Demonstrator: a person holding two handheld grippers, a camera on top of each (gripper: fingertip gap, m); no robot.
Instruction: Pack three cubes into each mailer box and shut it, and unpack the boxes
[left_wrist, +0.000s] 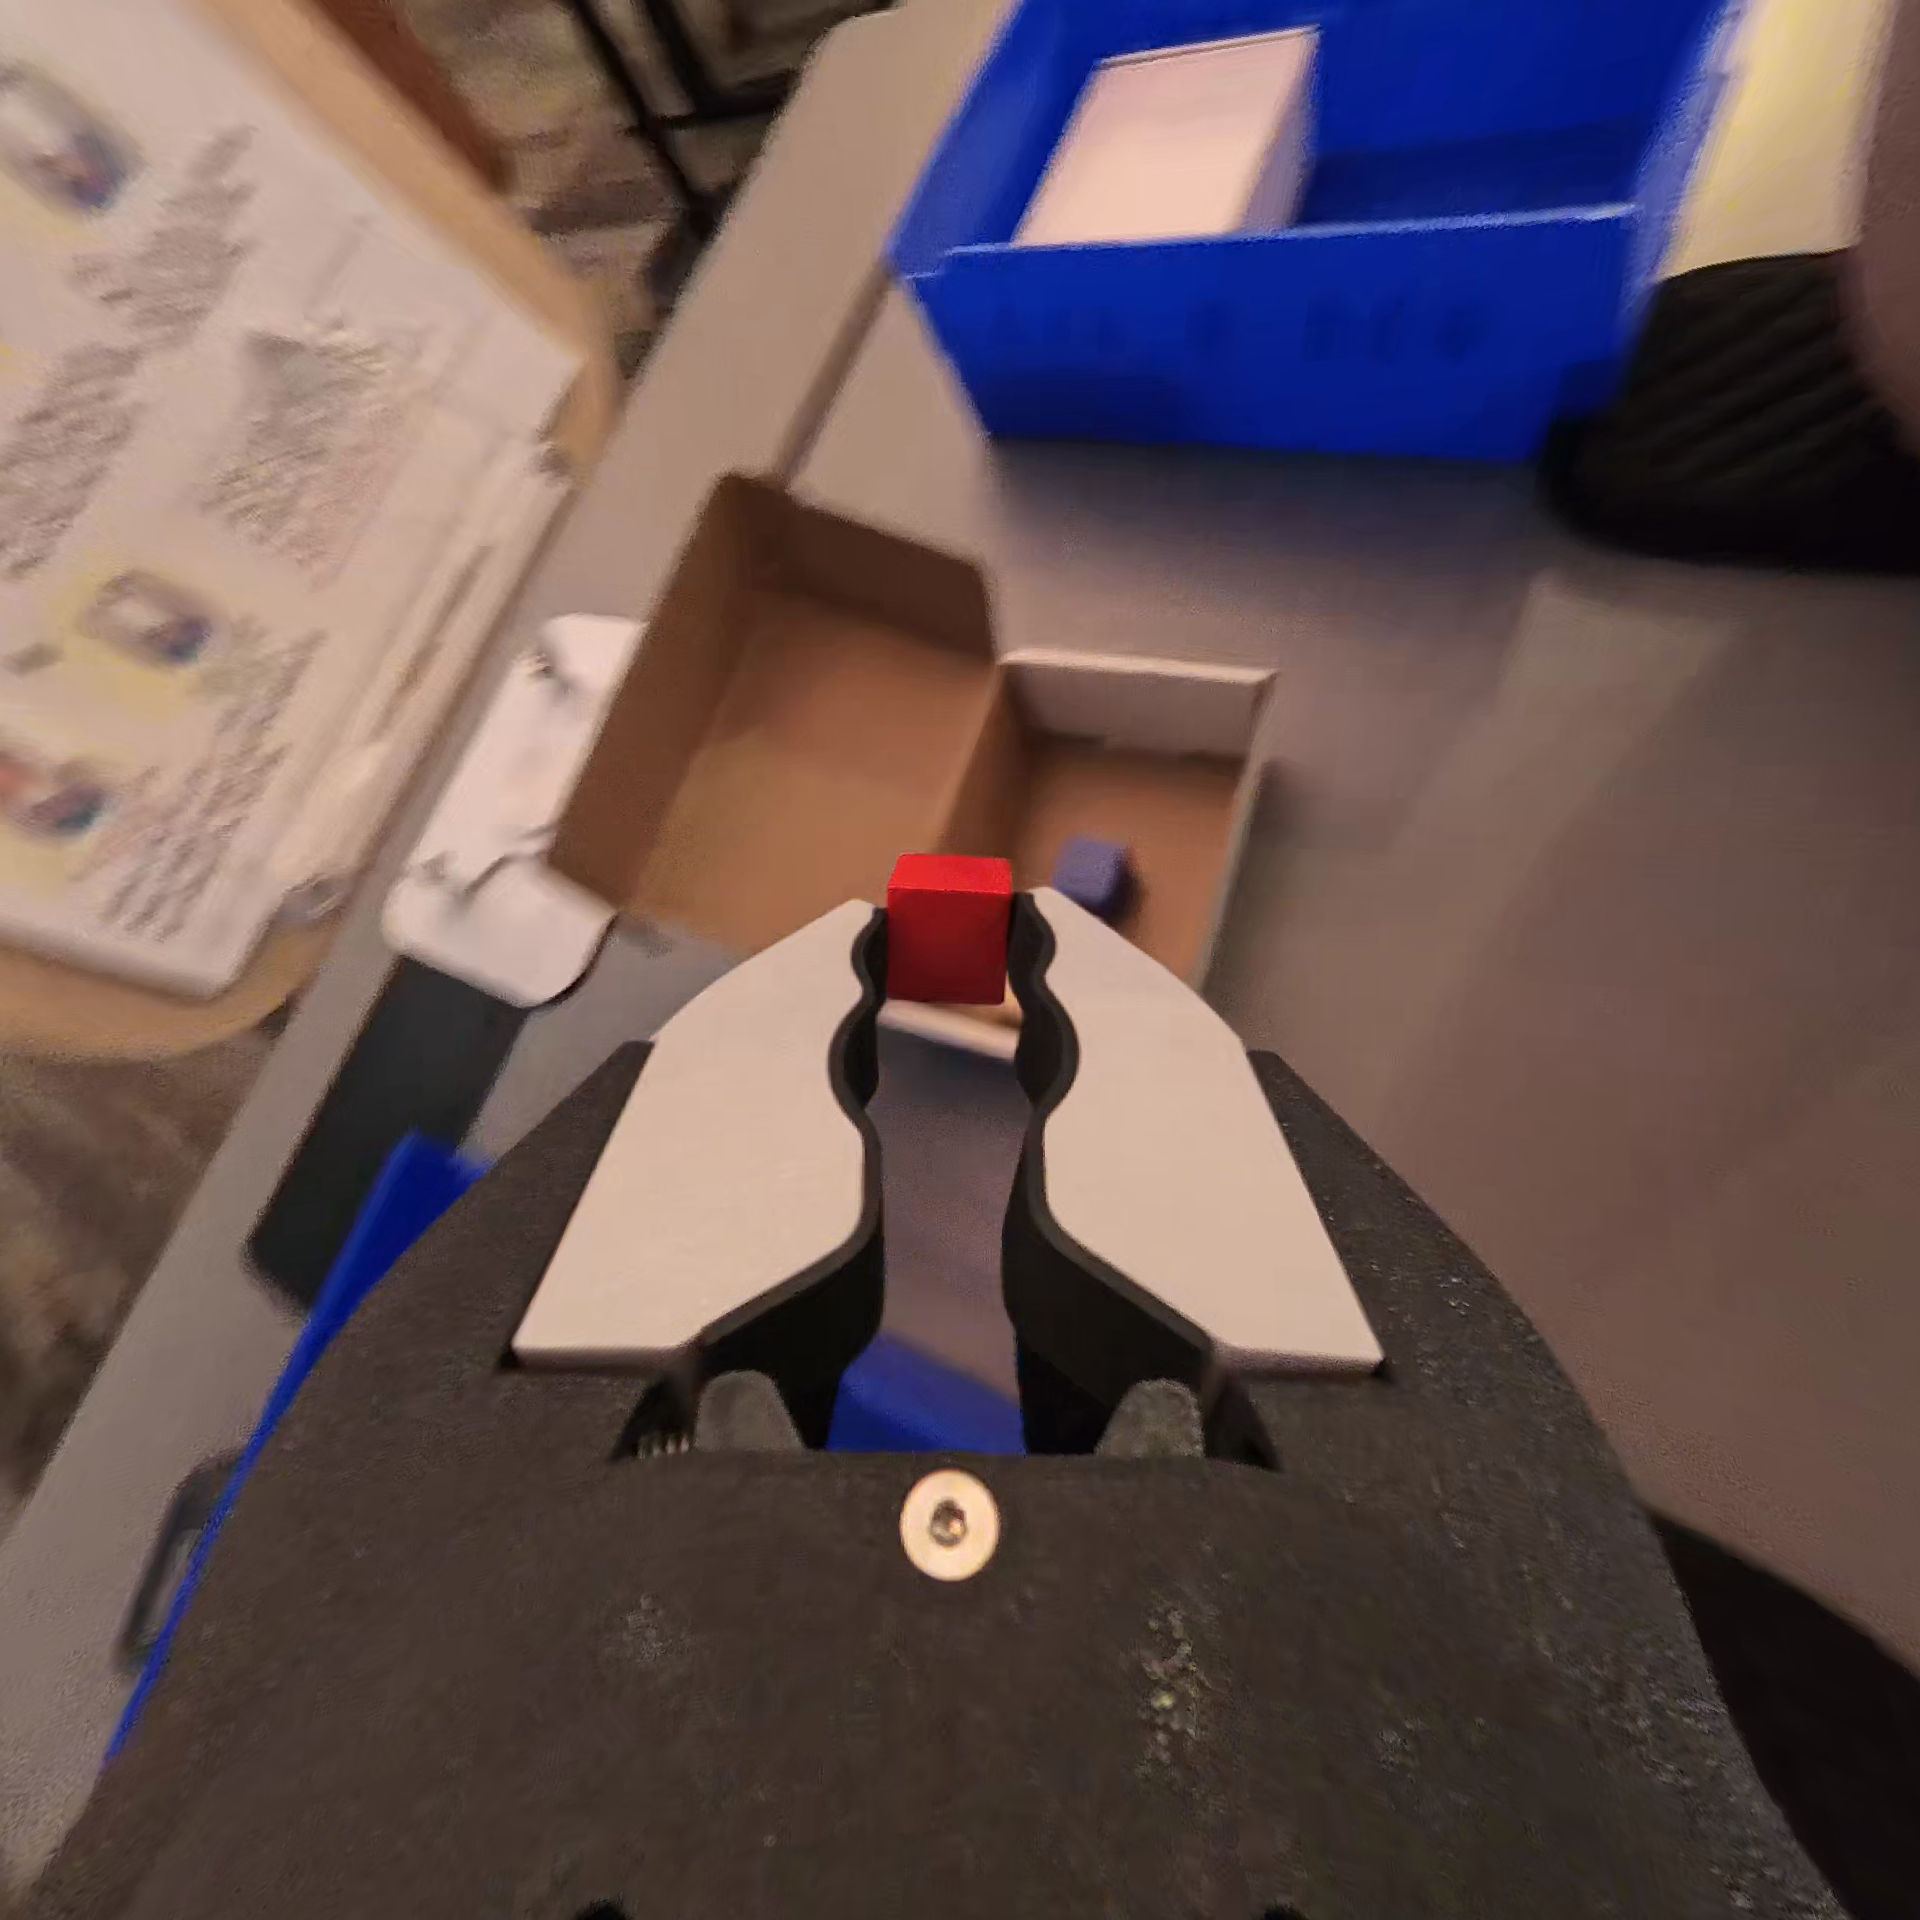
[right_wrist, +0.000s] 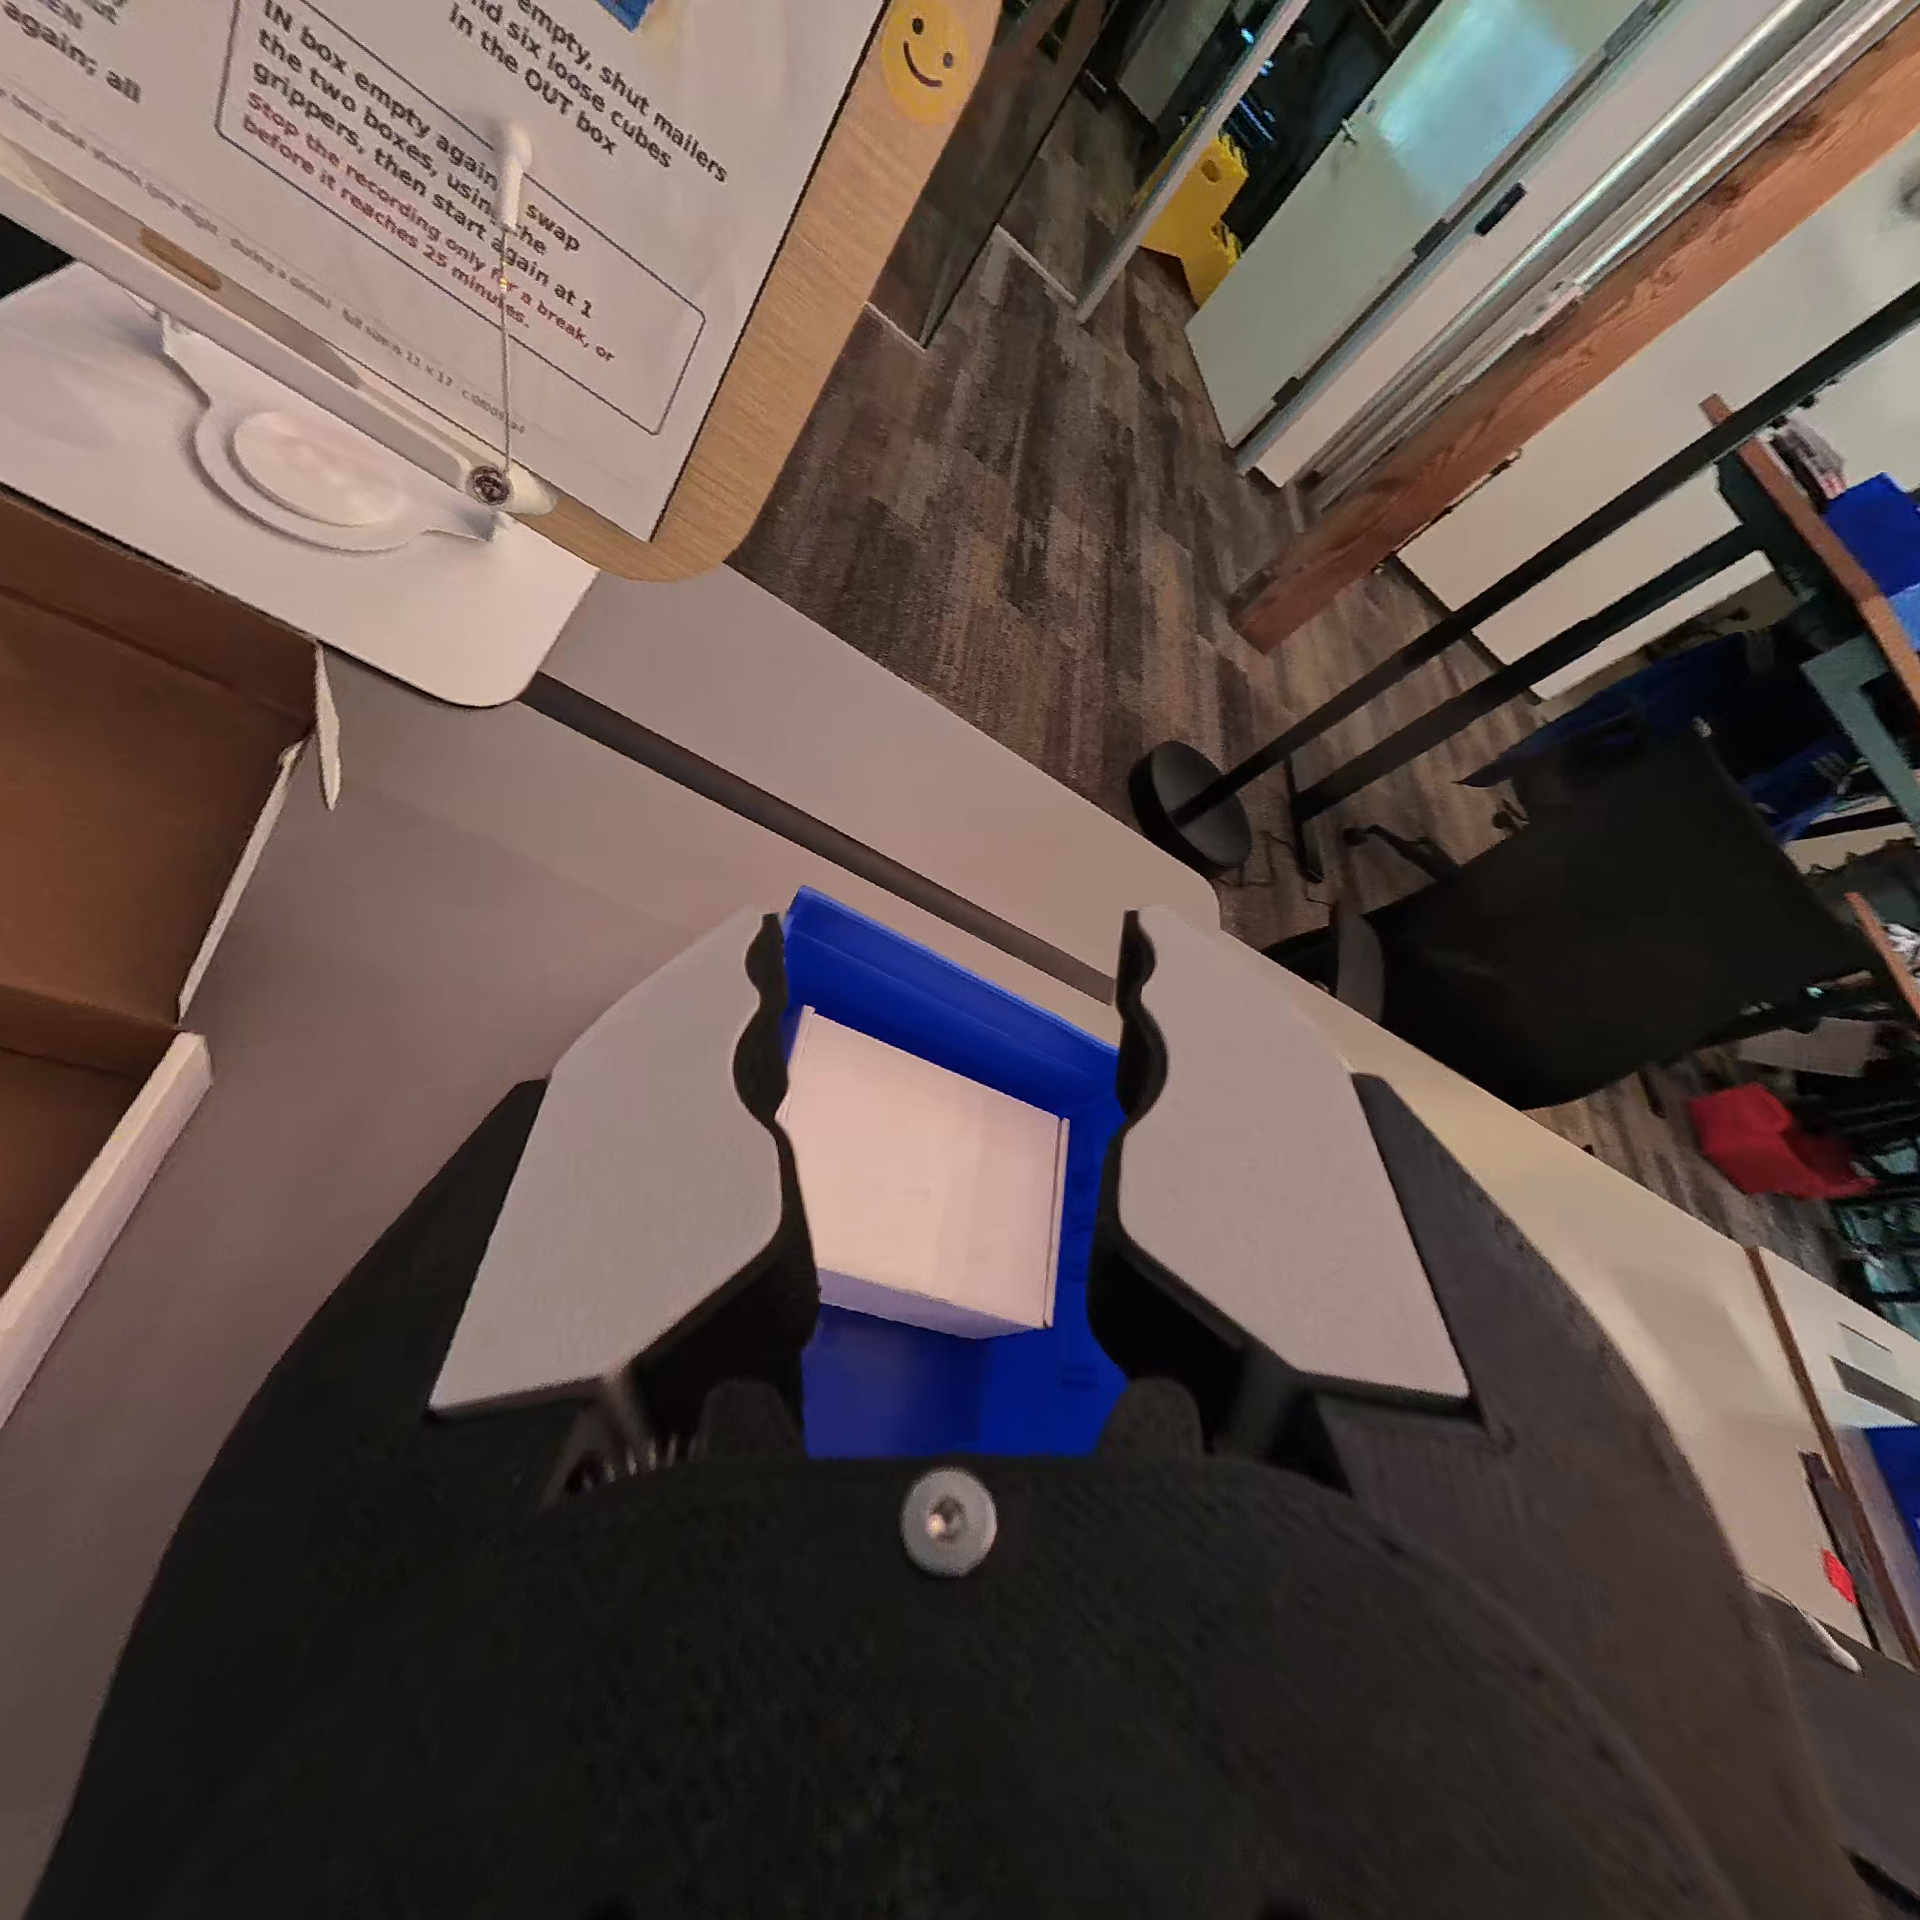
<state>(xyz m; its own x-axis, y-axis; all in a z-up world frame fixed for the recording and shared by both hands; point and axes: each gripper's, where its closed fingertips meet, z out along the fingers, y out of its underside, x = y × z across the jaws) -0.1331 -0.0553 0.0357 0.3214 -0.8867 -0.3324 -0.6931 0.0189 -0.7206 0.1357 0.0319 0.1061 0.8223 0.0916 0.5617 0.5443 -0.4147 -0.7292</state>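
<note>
My left gripper (left_wrist: 948, 914) is shut on a red cube (left_wrist: 948, 935), held above the near edge of an open mailer box (left_wrist: 1143, 696) on the grey table. The box's lid (left_wrist: 790, 707) stands open to the left. A blue cube (left_wrist: 1093, 871) lies inside the box. Behind it a blue bin (left_wrist: 1278, 322) holds a shut white mailer box (left_wrist: 1174, 135). My right gripper (right_wrist: 948, 951) is open and empty, hovering over that blue bin (right_wrist: 935, 966), with the shut white mailer box (right_wrist: 925, 1174) between its fingers and below them. The open mailer box (right_wrist: 104, 831) shows at that view's left edge.
A board with a printed sheet (right_wrist: 436, 187) stands at the table's back on a white stand (right_wrist: 312, 457). Another blue bin edge (left_wrist: 343, 1278) lies under my left gripper. The table's far edge (right_wrist: 831, 821) drops to carpet, with desks and chairs beyond.
</note>
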